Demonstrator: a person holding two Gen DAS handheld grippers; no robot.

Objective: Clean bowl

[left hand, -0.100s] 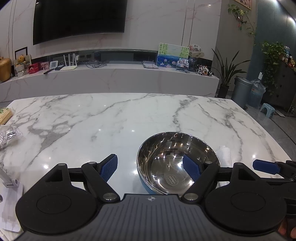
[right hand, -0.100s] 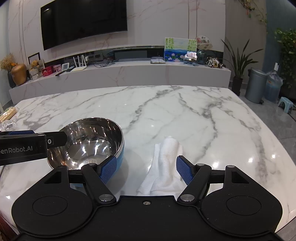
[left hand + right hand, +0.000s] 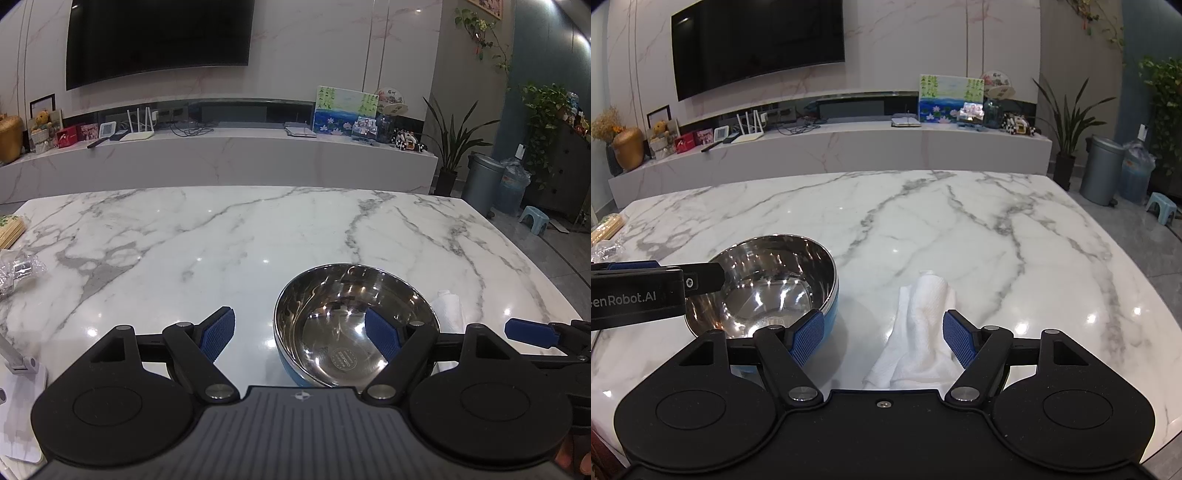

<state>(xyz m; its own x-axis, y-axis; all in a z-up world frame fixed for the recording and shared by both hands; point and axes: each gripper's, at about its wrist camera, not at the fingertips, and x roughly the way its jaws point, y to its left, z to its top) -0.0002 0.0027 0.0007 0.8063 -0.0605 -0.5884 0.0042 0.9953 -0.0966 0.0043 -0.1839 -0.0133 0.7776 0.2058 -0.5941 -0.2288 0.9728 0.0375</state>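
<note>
Shiny steel with a blue outside: that is the bowl (image 3: pixel 764 284), and it sits on the marble table (image 3: pixel 960 229), near the front edge. On the left, the left gripper (image 3: pixel 304 334) has its fingers wide apart. One blue pad (image 3: pixel 382 334) hangs over the inside of the bowl and the other is out over the table, so the near rim of the bowl lies between them. It holds nothing yet. If it closes too low or too fast, it could bump the rim. The bowl is smooth and round, so it might slide or tip. Steel is slippery, so a weak pinch could let it slip out too.

To the right of the bowl lies a white cloth (image 3: pixel 923 332), close by but not touching it. The right gripper (image 3: pixel 882 338) is open over the cloth and holds nothing. If it pinches only a loose corner, the cloth could drag or fall open. Its left pad sits just beside the bowl, so it could knock it.
</note>
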